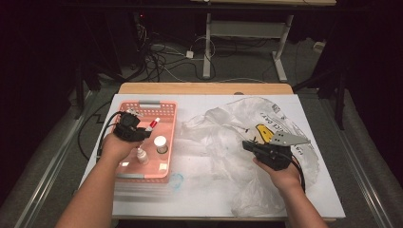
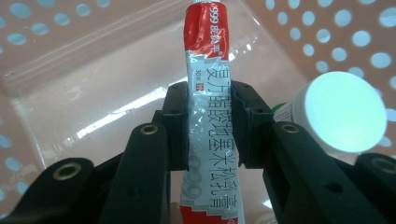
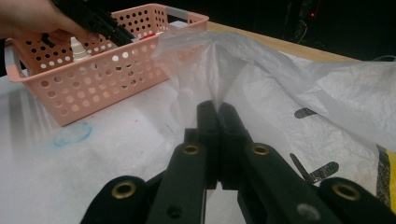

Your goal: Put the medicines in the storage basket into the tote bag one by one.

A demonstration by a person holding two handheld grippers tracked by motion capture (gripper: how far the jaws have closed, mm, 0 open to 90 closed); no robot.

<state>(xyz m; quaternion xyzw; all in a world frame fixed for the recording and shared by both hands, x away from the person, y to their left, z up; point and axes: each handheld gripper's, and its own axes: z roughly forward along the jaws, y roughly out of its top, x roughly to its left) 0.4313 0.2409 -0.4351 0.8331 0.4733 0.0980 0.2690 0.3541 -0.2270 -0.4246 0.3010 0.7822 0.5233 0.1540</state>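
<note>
Currently, left gripper (image 2: 209, 135) jaws clamp a red-and-white crinkled ointment tube (image 2: 210, 107); right gripper (image 3: 218, 116) jaws, closed, pinch a clear plastic bag (image 3: 243, 60) at three o'clock; the tube may slip.

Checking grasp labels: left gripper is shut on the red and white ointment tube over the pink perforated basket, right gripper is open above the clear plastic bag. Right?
One part is wrong. The right gripper is not open: the right gripper view shows its jaws closed, pinching a fold of the clear plastic bag. The rest stands: the left gripper clamps the red and white ointment tube over the pink perforated basket.
</note>
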